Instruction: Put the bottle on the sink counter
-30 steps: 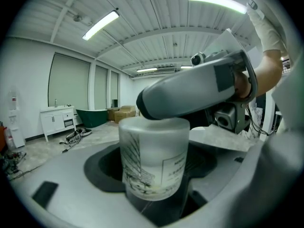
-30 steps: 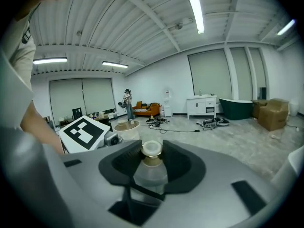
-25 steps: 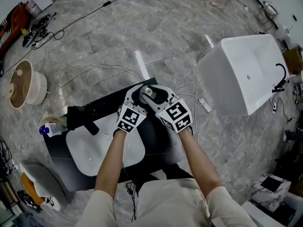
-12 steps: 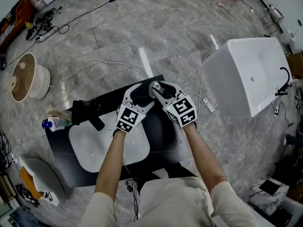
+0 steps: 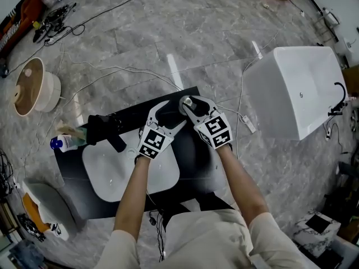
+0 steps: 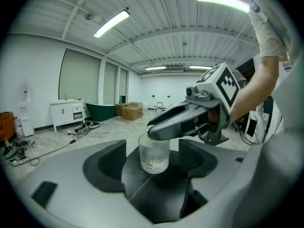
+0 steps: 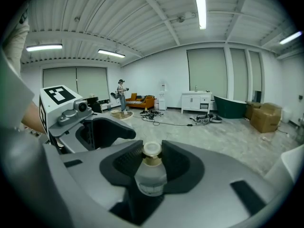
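A small clear bottle (image 5: pixel 187 101) with a pale cap hangs upright over the far part of the black sink counter (image 5: pixel 197 157). My right gripper (image 5: pixel 187 107) is shut on its neck, and in the right gripper view the pads (image 7: pixel 172 161) press just under the cap of the bottle (image 7: pixel 151 177). My left gripper (image 5: pixel 174 112) stands open beside it on the left. In the left gripper view the bottle (image 6: pixel 154 155) stands between the wide-apart jaws without touching either pad, and the right gripper (image 6: pixel 190 120) reaches in above it.
A white basin (image 5: pixel 130 172) is set in the counter, with a black faucet (image 5: pixel 104 133) at its far left. A blue-capped bottle (image 5: pixel 64 144) lies at the counter's left end. A white bathtub (image 5: pixel 297 88) stands to the right, a round stool (image 5: pixel 31 91) to the left, and cables cross the floor.
Both grippers have shifted slightly toward the counter's far right with the bottle. The left gripper's jaws now stand more plainly apart from it.
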`<action>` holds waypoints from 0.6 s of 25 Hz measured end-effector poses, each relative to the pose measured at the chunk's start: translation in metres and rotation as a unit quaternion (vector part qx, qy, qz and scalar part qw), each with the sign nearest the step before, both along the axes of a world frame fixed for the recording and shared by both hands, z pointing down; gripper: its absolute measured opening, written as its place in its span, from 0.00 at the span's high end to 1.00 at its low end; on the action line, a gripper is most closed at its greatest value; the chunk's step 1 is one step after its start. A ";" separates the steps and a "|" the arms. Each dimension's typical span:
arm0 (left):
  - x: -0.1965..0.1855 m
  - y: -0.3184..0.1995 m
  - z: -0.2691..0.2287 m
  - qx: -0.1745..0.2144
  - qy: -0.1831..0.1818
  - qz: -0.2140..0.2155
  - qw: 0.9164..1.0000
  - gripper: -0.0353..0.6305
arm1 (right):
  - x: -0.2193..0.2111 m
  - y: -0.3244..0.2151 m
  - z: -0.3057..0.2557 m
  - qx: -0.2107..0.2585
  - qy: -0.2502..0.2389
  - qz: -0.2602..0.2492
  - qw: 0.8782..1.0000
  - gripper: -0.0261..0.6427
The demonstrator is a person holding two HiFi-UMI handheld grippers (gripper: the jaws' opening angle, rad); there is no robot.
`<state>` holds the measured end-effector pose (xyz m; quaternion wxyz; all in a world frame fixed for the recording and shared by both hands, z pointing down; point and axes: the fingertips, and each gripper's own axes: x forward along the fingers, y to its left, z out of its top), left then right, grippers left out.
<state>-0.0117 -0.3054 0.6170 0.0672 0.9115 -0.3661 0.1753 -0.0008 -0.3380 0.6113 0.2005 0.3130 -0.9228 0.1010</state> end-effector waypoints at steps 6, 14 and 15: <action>-0.008 0.005 0.006 -0.006 0.001 -0.011 1.000 0.42 | 0.000 0.002 0.005 0.006 0.006 0.002 1.000 0.78; -0.008 0.010 0.008 -0.011 0.003 -0.016 1.000 0.42 | 0.000 0.007 0.008 0.009 0.010 -0.002 1.000 0.77; -0.008 0.011 0.007 -0.012 0.003 -0.017 1.000 0.42 | 0.000 0.008 0.008 0.009 0.010 0.000 1.000 0.77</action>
